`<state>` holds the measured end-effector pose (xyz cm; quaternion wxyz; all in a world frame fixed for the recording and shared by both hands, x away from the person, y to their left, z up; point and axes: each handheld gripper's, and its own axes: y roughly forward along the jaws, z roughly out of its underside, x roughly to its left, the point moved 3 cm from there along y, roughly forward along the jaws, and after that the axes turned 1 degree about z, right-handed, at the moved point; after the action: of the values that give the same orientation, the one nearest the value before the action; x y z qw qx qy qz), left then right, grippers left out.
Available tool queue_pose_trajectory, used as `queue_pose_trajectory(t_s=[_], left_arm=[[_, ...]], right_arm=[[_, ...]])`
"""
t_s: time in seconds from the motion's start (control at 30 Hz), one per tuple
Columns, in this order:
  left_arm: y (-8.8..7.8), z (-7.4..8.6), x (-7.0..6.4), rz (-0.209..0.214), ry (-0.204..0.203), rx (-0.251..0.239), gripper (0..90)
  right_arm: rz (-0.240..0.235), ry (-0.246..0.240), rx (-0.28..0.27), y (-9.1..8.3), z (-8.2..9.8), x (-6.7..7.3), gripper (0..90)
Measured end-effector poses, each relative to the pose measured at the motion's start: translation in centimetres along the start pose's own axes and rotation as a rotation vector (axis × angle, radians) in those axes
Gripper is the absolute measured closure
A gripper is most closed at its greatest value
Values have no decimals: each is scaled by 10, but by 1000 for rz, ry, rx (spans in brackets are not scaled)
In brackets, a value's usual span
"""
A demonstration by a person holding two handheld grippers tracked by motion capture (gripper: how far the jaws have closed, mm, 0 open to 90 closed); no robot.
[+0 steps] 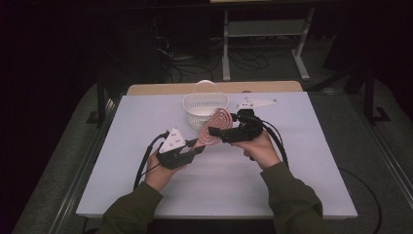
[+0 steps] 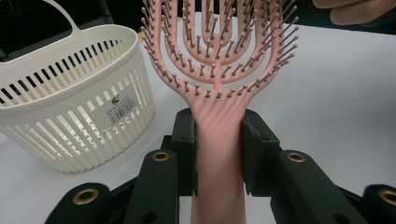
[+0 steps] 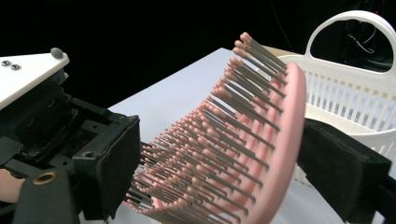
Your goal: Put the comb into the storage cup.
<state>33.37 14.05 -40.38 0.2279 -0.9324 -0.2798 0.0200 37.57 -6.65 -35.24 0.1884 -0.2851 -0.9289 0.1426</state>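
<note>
My left gripper [image 1: 198,146] [image 2: 218,149] is shut on the handle of a pink hairbrush [image 1: 214,127] [image 2: 219,56], one pad on each side of the handle. It holds the brush above the white table [image 1: 292,161] with the head slanting up and away. In the right gripper view the brush head [image 3: 243,154] lies between the jaws of my right gripper [image 1: 217,131] [image 3: 226,161]. The bristles face one pad and the smooth back faces the other. Both pads stand close to the head without visibly squeezing it. A white slatted basket [image 1: 204,105] [image 2: 70,107] [image 3: 355,93] with a loop handle stands just behind the brush.
The basket sits near the table's far edge, at the middle. Black cables trail from both grippers across the table toward the person. A white shelf frame and loose cables stand on the dark floor beyond the table.
</note>
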Motion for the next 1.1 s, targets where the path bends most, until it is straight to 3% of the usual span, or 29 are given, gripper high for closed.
queue_pose_trajectory(t_s=[0.5, 1.1], left_arm=[[3, 1, -4, 8, 14, 2, 700], [4, 2, -4, 3, 30, 11, 699]], right_arm=[[4, 38, -9, -2, 1, -3, 262], [-38, 100, 20, 0, 4, -4, 463]])
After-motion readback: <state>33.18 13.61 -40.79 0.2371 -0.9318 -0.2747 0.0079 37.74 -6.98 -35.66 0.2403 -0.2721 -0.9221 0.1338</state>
